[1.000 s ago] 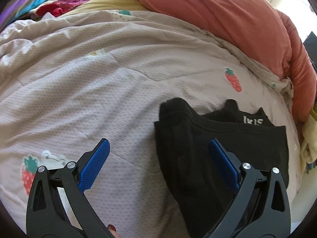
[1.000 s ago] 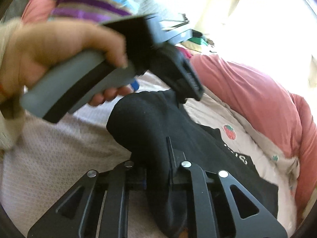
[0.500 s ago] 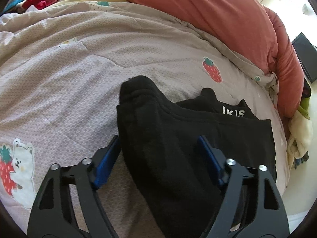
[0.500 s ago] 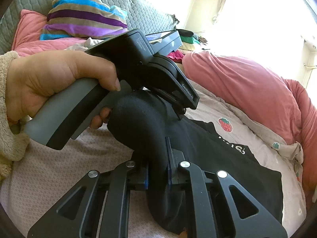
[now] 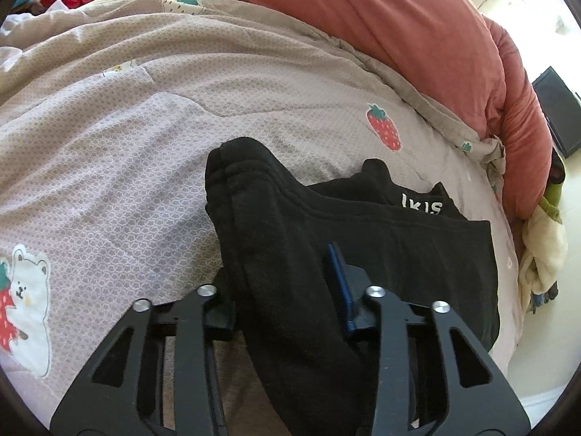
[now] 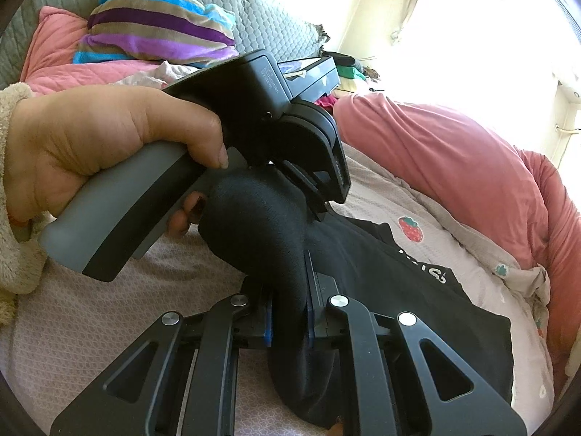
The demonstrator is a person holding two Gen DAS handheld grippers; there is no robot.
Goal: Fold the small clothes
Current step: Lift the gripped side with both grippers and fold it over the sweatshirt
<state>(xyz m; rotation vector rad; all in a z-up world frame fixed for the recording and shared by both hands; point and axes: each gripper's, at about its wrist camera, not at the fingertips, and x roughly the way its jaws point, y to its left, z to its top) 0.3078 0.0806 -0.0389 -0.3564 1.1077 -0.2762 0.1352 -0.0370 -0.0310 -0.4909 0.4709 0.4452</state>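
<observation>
A black garment (image 5: 399, 254) with white lettering lies on the pale strawberry-print bedcover (image 5: 145, 145). My left gripper (image 5: 287, 290) is shut on a raised fold of the black garment near its left edge; the blue pad (image 5: 339, 283) presses the cloth. My right gripper (image 6: 288, 309) is shut on the same bunched black fold (image 6: 261, 225), lifted off the bed. The left gripper body (image 6: 254, 109) and the hand holding it fill the upper left of the right wrist view.
A thick salmon-pink duvet (image 5: 399, 36) is heaped along the far side of the bed. A striped cushion (image 6: 156, 25) and grey headboard (image 6: 43, 7) lie at the head. Crumpled cloth (image 5: 541, 254) hangs at the bed's right edge.
My left gripper moved right over the garment's edge and closed from wide open onto the black fold. The right gripper kept its hold on the fold.
</observation>
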